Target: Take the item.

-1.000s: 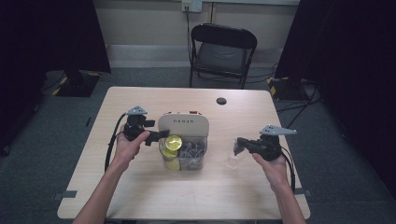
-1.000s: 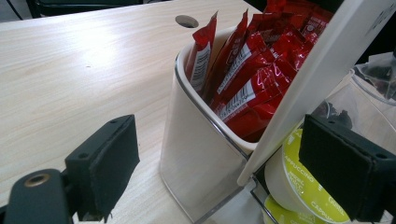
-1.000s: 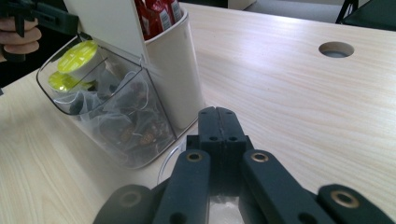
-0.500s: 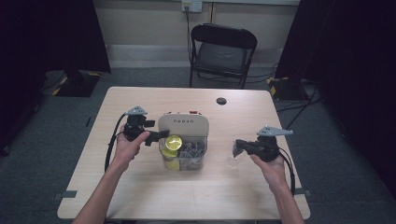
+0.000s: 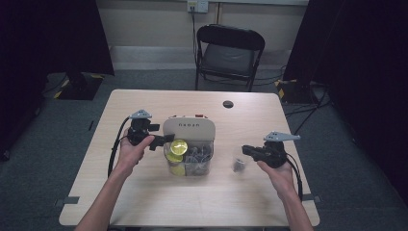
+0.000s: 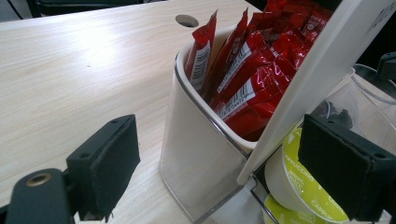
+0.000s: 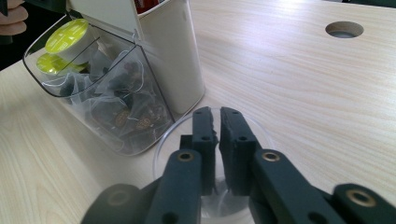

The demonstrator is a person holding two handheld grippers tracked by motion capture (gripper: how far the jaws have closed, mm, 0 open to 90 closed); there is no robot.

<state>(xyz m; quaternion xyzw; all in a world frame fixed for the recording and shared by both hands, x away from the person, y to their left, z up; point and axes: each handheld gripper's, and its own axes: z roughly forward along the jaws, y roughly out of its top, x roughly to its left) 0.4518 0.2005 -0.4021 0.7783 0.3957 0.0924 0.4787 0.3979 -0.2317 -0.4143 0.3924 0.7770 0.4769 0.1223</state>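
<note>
A white organiser box stands mid-table with its clear drawer tipped open toward me. The drawer holds yellow-green capsules and mesh tea bags. Red sachets fill the top of the box. My left gripper is open at the box's left. Its jaws straddle the box corner, and the right pad rests against a capsule. My right gripper reaches into a clear cup to the right of the box. Its jaws have just been opening to a narrow slit, with a tea bag low between them.
A black folding chair stands beyond the far edge of the table. A round cable hole sits in the tabletop behind the box. Bare wood lies in front of the box. Cables trail from both grippers.
</note>
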